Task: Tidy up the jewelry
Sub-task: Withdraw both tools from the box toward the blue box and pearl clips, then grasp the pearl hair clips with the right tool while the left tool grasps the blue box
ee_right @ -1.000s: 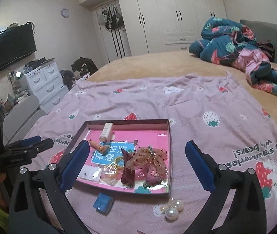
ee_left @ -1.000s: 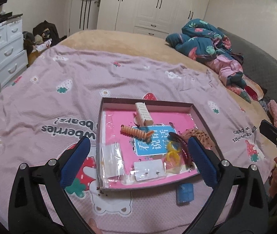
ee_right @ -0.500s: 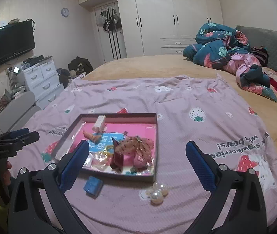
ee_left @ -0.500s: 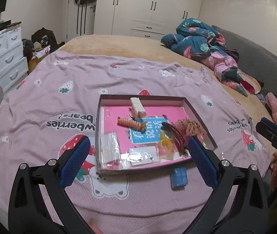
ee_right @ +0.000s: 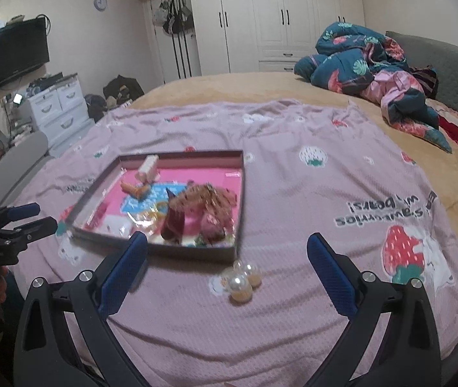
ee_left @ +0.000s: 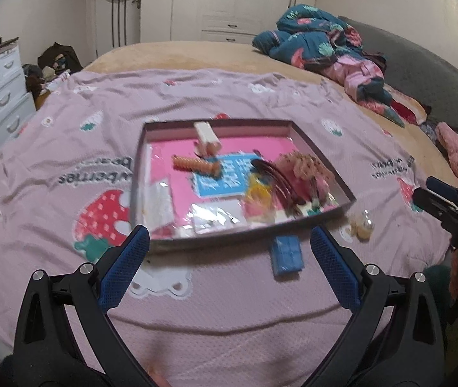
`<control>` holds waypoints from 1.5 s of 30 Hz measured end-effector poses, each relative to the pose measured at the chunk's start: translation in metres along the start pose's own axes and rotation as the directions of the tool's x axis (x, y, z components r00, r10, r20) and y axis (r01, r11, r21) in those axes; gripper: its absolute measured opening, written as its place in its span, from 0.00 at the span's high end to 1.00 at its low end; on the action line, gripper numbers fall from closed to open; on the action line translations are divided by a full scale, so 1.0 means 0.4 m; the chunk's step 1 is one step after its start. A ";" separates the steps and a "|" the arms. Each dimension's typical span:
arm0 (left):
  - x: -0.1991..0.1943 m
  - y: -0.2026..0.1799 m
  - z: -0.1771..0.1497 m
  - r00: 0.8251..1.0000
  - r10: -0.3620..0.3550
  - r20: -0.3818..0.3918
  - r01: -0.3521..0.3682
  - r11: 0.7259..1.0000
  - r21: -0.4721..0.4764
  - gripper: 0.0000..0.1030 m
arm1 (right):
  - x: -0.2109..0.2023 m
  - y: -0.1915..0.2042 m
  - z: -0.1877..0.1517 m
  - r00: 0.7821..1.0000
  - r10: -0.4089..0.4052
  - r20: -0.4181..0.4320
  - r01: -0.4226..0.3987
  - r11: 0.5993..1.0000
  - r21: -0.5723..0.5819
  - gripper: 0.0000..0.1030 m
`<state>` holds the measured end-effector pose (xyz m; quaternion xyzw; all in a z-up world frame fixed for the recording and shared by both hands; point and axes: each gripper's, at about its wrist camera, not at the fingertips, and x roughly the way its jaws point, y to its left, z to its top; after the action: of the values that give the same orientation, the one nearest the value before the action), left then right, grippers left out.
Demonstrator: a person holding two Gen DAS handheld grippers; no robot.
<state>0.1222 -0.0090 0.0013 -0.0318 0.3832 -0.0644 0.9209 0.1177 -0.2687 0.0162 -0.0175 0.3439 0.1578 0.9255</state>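
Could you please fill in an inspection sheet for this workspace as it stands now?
Surface: pink blanket spread on a bed.
Job's things: tray holding hair accessories; pearls and blue box lie outside it.
Clutter: bedding heap at the far end.
Grippers: left gripper and right gripper both open, empty, above the blanket.
Cables: nothing seen.
Surroundings: wardrobe, drawers, TV.

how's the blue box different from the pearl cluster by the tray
The blue box is flat, rectangular and solid blue; the pearl cluster is a clump of round, glossy, pale beads. The box lies before the tray's front wall, the pearls off its corner. Both sit on the blanket, outside the tray.
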 end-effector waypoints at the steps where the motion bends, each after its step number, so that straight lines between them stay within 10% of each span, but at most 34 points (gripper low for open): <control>1: 0.006 -0.008 -0.006 1.000 -0.007 -0.010 0.008 1.000 0.009 0.09 | 0.004 -0.004 -0.008 1.000 -0.001 -0.009 0.001 1.000 0.001 0.04; 17: 0.120 -0.085 -0.075 0.991 -0.036 -0.125 0.049 0.994 0.099 0.10 | 0.131 -0.020 -0.093 0.984 -0.043 -0.174 0.034 0.998 -0.055 0.04; 27: 0.177 -0.092 -0.089 0.984 -0.065 -0.169 0.080 0.994 0.081 0.28 | 0.263 -0.026 -0.089 0.960 -0.043 -0.277 0.038 0.999 -0.026 0.06; 37: 0.241 -0.120 -0.082 0.976 -0.083 -0.199 0.098 0.993 0.065 0.40 | 0.286 -0.041 -0.089 0.957 -0.013 -0.288 0.010 1.000 -0.011 0.65; 45: 0.270 -0.130 -0.083 0.972 -0.096 -0.212 0.116 0.990 0.084 0.73 | 0.236 -0.033 -0.101 0.965 0.059 -0.256 -0.053 0.998 0.028 0.66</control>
<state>0.1693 -0.0764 -0.0922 -0.0013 0.4715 -0.1348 0.8715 0.1637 -0.2605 -0.0761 -0.0184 0.4630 0.1766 0.8684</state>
